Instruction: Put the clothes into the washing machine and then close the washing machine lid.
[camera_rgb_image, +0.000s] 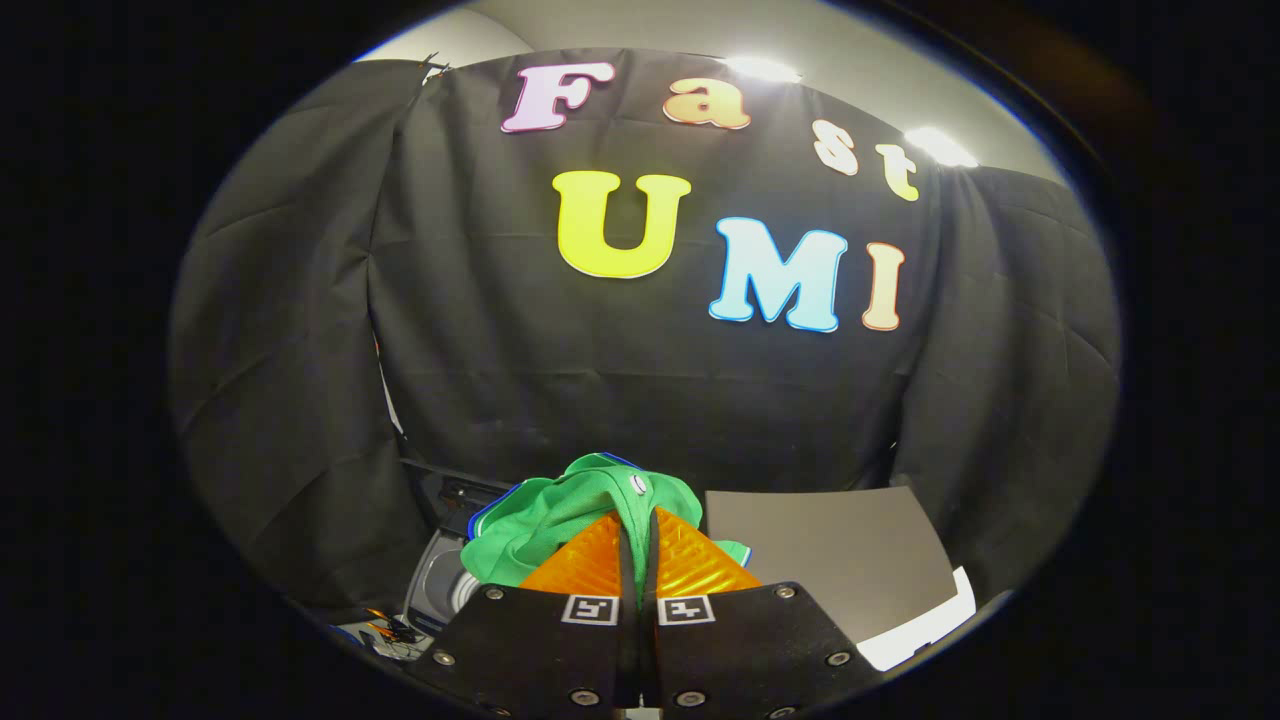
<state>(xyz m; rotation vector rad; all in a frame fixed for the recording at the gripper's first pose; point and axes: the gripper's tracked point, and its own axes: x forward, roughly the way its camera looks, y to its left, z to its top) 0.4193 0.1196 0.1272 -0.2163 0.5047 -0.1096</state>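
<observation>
My fingers (640, 545) are pressed nearly together, and a fold of the green garment (575, 510) is pinched between them, so I am gripping the cloth from both sides. The garment bunches up just ahead of the tips and spills to my left, with a thin blue trim along its edge and a small white tag near the top of the bundle. It hangs off my fingers and looks lifted, though I cannot tell whether its lower folds touch anything beneath. I judge it light and very soft: it will droop, swing and drag its loose ends, and it will not keep any shape I give it. A pinch on one thick fold like this one seems the right hold, since a thin single layer could slip out. Below the cloth and to my left I see a rounded grey opening (440, 585), which I take to be the mouth of the washing machine, with a dark panel (455, 492) rising behind it. To my right lies a flat grey board (830, 560), possibly the machine's lid or top; I cannot say which. The clothes are not yet inside, so the next step, as I judge it, is to carry the bundle over that opening and let it fall clear of the rim.
</observation>
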